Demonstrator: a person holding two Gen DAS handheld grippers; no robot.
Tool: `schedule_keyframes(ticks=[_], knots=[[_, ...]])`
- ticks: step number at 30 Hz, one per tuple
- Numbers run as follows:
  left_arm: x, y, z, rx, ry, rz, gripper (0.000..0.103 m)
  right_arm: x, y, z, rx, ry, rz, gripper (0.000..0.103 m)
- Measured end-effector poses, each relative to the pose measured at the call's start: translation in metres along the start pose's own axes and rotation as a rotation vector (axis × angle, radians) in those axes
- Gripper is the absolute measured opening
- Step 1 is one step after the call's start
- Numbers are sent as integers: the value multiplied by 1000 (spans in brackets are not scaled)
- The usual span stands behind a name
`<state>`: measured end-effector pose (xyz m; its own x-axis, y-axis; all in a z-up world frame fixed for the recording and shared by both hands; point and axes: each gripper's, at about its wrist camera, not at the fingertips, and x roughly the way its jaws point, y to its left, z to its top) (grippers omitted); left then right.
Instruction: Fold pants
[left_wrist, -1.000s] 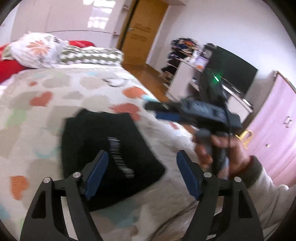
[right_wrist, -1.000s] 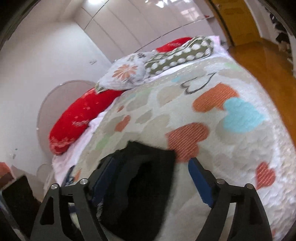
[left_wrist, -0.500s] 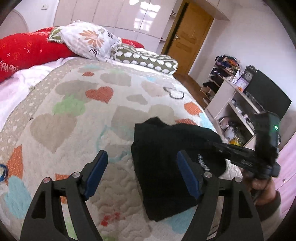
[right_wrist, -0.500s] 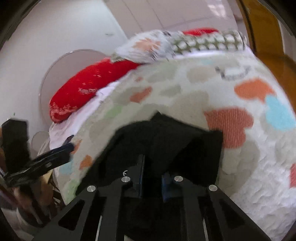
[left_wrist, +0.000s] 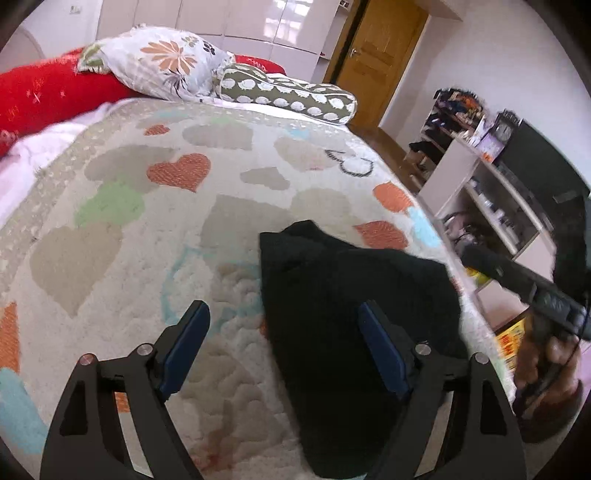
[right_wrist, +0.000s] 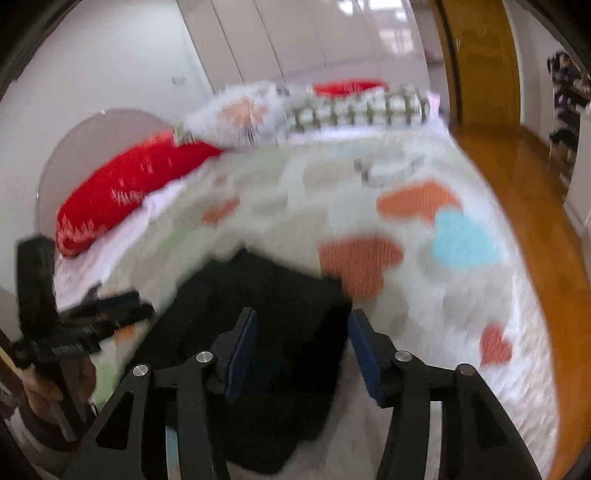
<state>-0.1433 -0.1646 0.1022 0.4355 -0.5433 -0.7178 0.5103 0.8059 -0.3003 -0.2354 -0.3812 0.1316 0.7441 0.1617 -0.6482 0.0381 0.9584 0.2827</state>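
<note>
The fold seems nearly finished: the black pants (left_wrist: 354, 332) lie as a compact bundle on the heart-patterned bedspread (left_wrist: 147, 258), near its edge. The left gripper (left_wrist: 284, 343) is opening wide and holds nothing; the right gripper (right_wrist: 301, 350) is opening too, empty above the cloth. Next, probably only smoothing is needed.

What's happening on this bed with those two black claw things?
A person is folding a pair of black pants on a bed with a heart-patterned blanket, working a hand-held claw in each hand. The pants lie in a compact folded bundle near the blanket's edge. The left claw hovers over the bundle's edge, its jaws opening and gripping nothing. The right claw is also opening above the pants, its pads not pressing the cloth. That view is blurred. Pillows sit at the head of the bed.
</note>
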Motion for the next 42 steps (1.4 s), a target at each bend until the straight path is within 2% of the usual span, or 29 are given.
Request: schedule_keyframes(ticks=[2,4,8,10,12,13,14,17,20,23,25,27,28,29,32,34,35,38,40,42], knots=[[-4,-2,-8,-27,-2,-65,83,14,16,23,-62,5,73,55],[-6,-8,-16,-33,4,-93,83,36,32,38,-124,28,121,54],[-2,-22,-38,1,51,-124,83,107,65,55,-240,186,192,39],[6,-26,-48,13,87,-122,83,138,80,53,-306,280,198,39],[16,-26,-55,8,120,-126,83,156,88,44,-352,337,171,37],[20,-25,-58,1,135,-130,83,165,91,38,-383,366,157,30],[23,-24,-60,-9,141,-133,83,171,96,32,-425,389,133,6],[25,-23,-61,0,130,-137,83,164,107,29,-519,351,93,6],[30,-25,-62,7,125,-128,85,166,102,41,-464,312,113,5],[33,-26,-63,14,115,-118,85,195,102,27,-461,345,88,5],[32,-27,-62,21,121,-120,85,196,94,29,-409,328,117,6],[29,-28,-59,26,138,-125,85,184,81,41,-334,271,115,6],[25,-28,-56,29,138,-127,85,172,71,49,-293,229,68,8],[17,-25,-53,34,120,-120,85,161,63,53,-273,204,45,14],[-3,-16,-35,45,38,-69,85,117,43,57,-238,138,26,14],[-5,-12,-21,47,17,-35,85,89,36,49,-242,115,2,17],[-2,-9,-12,41,11,-15,85,81,34,44,-239,113,1,22],[17,-5,7,25,6,12,85,67,33,22,-222,134,33,28],[37,-8,13,29,25,39,85,75,32,3,-217,179,9,28],[64,-11,16,46,92,69,85,77,29,-13,-228,185,-20,28]])
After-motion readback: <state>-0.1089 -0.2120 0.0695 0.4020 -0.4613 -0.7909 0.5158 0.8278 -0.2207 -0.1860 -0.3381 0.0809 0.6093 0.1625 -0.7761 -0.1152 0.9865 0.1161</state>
